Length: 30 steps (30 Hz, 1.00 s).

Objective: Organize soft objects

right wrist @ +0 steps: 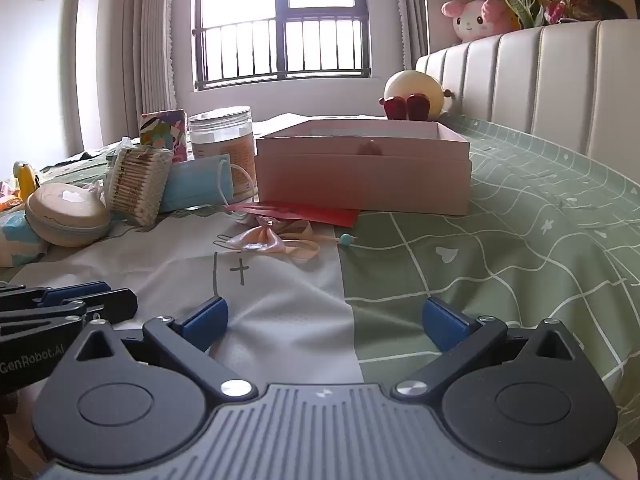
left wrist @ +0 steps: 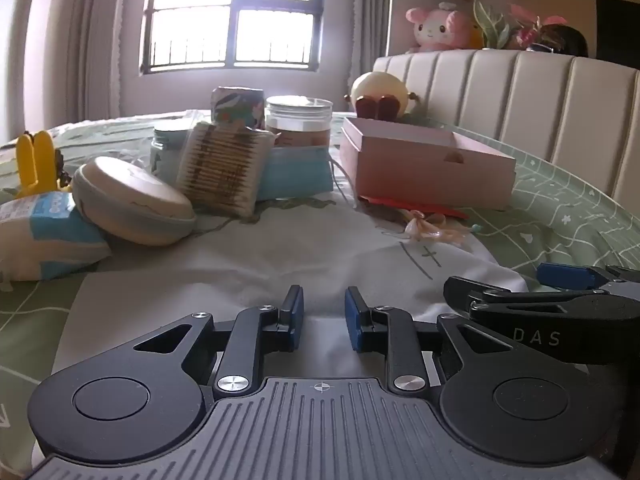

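Observation:
A pink box (right wrist: 362, 178) stands open on the bed, also in the left wrist view (left wrist: 426, 168). A pink satin bow (right wrist: 266, 240) and a red envelope (right wrist: 324, 216) lie in front of it. A blue face mask (right wrist: 198, 190), a pack of cotton swabs (right wrist: 138, 186), a round beige pouch (right wrist: 66, 216) and a tissue pack (left wrist: 40, 236) lie to the left. My left gripper (left wrist: 322, 318) is empty with a small gap between its pads, low over a white cloth (left wrist: 280, 252). My right gripper (right wrist: 326, 324) is wide open and empty.
A clear jar (right wrist: 224, 136), a patterned carton (right wrist: 166, 128), a yellow toy (left wrist: 36, 160) and a cream plush (right wrist: 414, 94) sit behind. A padded headboard (right wrist: 560, 88) bounds the right. The green grid bedsheet (right wrist: 500, 248) spreads right of the box.

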Motion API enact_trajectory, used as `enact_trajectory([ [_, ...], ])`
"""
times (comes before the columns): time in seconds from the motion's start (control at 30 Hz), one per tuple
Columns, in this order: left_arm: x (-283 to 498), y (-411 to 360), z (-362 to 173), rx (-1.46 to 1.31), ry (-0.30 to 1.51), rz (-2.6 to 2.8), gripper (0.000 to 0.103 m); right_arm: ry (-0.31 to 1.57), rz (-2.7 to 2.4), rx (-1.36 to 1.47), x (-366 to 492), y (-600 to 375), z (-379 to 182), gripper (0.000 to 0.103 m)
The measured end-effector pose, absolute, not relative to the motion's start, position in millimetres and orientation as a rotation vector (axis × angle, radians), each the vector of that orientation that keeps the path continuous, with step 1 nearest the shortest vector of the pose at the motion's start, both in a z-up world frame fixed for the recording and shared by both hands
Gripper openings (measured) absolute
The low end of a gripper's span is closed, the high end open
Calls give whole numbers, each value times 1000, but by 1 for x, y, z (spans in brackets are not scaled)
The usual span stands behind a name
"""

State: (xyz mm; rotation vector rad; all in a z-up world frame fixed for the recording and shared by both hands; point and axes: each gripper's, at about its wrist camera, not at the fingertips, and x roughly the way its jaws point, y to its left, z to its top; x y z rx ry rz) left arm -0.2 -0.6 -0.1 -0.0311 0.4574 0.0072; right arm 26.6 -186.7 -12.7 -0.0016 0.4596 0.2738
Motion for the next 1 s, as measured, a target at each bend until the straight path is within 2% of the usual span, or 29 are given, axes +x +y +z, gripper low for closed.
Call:
enact_trajectory([
  [1.0, -3, -2, -2, -32, 445, 11, 27, 420, 277, -11, 20, -187, -16, 103],
])
